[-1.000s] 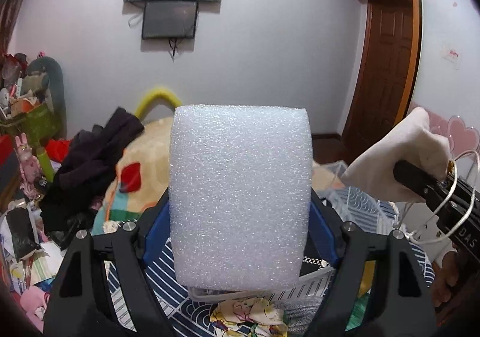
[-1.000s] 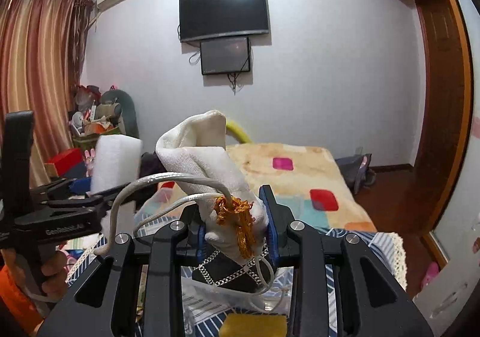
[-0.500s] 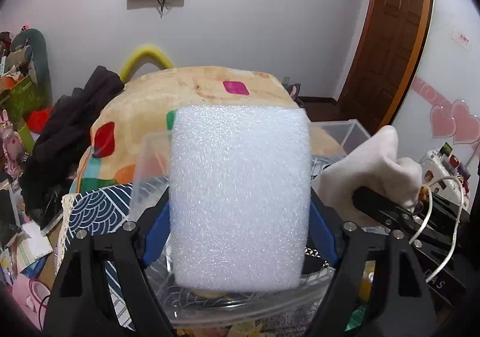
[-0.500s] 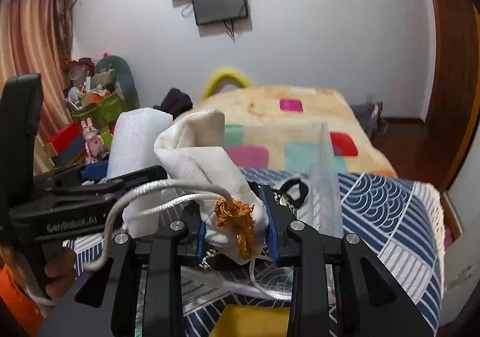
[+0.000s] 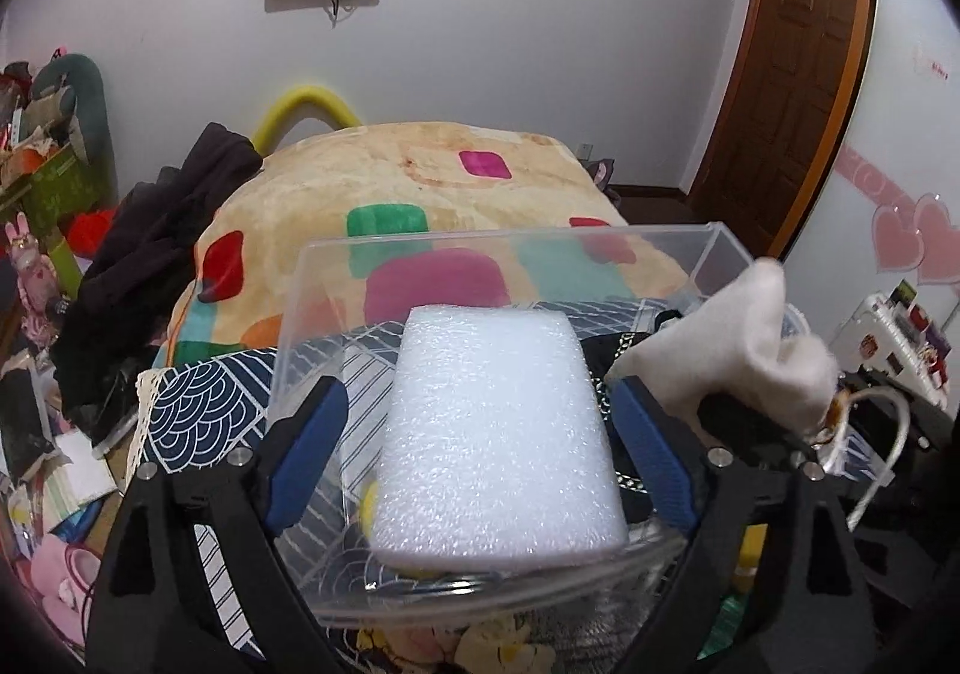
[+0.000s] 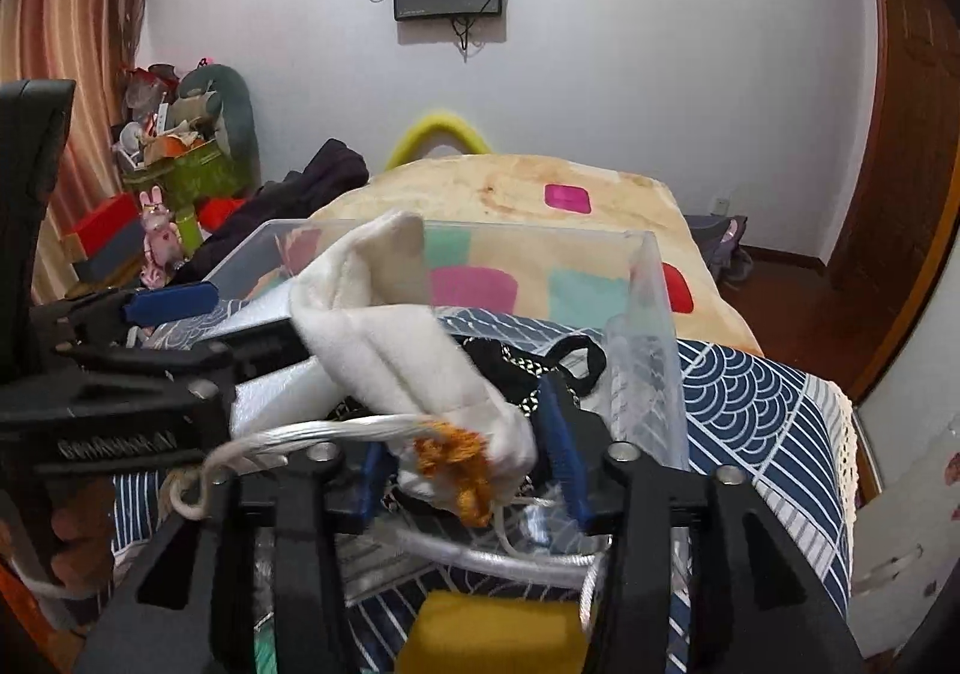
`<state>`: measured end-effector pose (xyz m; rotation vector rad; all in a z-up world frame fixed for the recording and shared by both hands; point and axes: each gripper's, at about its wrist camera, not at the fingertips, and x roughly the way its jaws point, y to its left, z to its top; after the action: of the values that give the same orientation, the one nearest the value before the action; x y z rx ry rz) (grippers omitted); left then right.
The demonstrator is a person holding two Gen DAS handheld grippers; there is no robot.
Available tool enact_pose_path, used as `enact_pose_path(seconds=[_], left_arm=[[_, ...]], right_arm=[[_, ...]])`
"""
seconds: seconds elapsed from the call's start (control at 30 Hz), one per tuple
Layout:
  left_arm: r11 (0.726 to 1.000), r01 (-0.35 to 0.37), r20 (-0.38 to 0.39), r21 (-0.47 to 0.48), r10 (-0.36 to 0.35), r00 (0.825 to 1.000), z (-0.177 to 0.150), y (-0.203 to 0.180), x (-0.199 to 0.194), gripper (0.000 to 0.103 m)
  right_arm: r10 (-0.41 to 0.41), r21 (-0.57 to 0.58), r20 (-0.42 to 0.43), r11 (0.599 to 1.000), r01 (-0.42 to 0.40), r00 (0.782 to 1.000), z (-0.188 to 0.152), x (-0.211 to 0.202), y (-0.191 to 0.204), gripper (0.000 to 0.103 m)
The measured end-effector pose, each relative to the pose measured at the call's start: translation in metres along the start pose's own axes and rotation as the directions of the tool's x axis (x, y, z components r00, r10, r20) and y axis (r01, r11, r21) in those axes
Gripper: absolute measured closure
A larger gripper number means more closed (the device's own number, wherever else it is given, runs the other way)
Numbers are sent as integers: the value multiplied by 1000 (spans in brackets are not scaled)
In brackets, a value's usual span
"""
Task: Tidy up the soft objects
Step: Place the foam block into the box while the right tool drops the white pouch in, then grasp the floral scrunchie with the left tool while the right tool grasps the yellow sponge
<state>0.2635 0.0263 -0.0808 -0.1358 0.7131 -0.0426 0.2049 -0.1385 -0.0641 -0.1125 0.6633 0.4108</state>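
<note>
My left gripper is open; its blue pads stand apart from the white foam block, which sits loose between them inside the clear plastic box. My right gripper is open; the cream cloth pouch with an orange tassel and white cord hangs free between its blue pads, over the clear box. The pouch also shows in the left wrist view, right of the foam. A black strap with chain lies in the box.
The box stands on a blue wave-pattern cloth. A yellow sponge lies below the right gripper. A bed with a patchwork blanket is behind, dark clothes and clutter at the left, a wooden door at the right.
Both grippers came down into the clear box and opened. The foam block is let go and sits lower; the pouch has slipped loose between the right pads.
</note>
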Motion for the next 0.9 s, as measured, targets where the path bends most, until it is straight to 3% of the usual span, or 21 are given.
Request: enact_pose_path(seconds=[0.23,0.43,0.67,0.9], left_arm=[[1000,-2,59,-9,2,998,0,6,-30,8],[1000,17,96,-9,-16,995,-3,8,-53,4],[999,10,129,49,-16,991,-20,3,-82,1],[999,13,84,31,-16,996,-47,12,-85,1]], right_arm=[[5,10,32,1000,-5,999,2,-19,-8,32],[-2,7,90,1000,1,996,2,-41,-12,23],[22,28,154,999,-27,988,-7,-68,-17,20],[15,51,110,998,-21,994,-27,-66,-20,20]])
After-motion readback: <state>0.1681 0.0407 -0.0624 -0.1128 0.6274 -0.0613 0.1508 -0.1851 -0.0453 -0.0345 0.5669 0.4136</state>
